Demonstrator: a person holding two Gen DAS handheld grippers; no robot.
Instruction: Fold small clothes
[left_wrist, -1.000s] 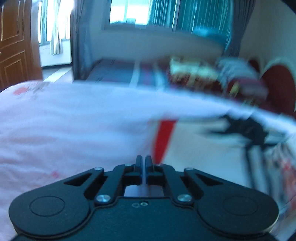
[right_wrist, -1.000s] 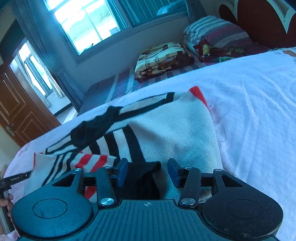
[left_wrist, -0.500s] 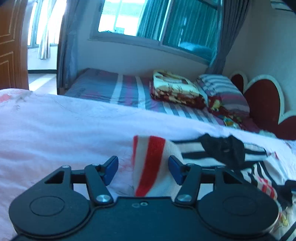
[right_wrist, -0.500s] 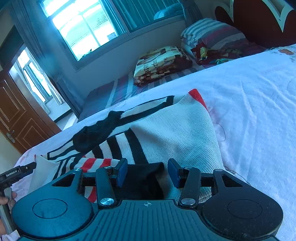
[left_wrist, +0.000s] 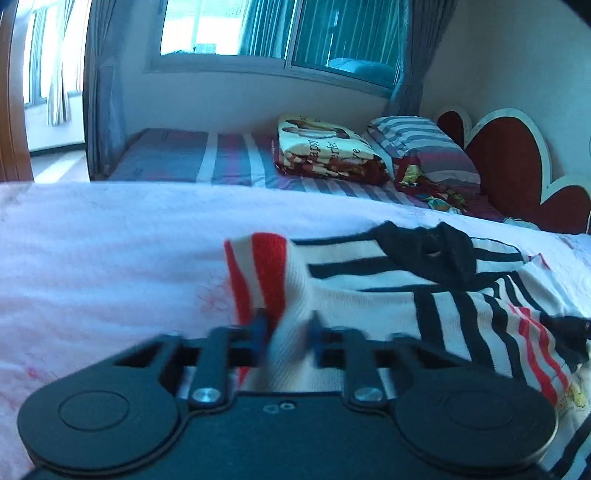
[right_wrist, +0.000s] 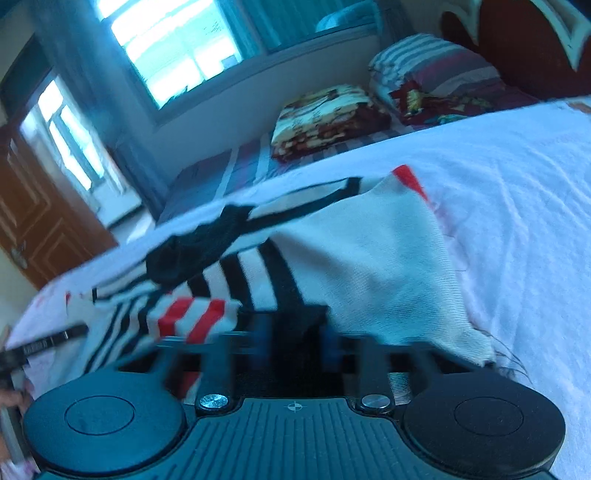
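Striped knit sweater lying rumpled on your white quilted bed.
Your left gripper is pinching its red-striped cuff at 12 o'clock; your right gripper jaws are blurred, so I cannot tell.

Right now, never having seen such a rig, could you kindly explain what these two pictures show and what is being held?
There is no robot here: a person holds a hand tool with two fingers in each hand, and each tool carries a wide-angle camera that looks forward along its fingers. The black shape at the bottom of each picture is the tool itself.

One picture comes from the left gripper, the other from the right gripper. Both look at a striped knit garment, cream with black and red bands, lying rumpled on a white bed cover.

Each gripper has a part of the garment between its fingers, the left at a red-striped edge, the right at a dark patch. Both are blurred, so I cannot tell whether they have pinched shut.
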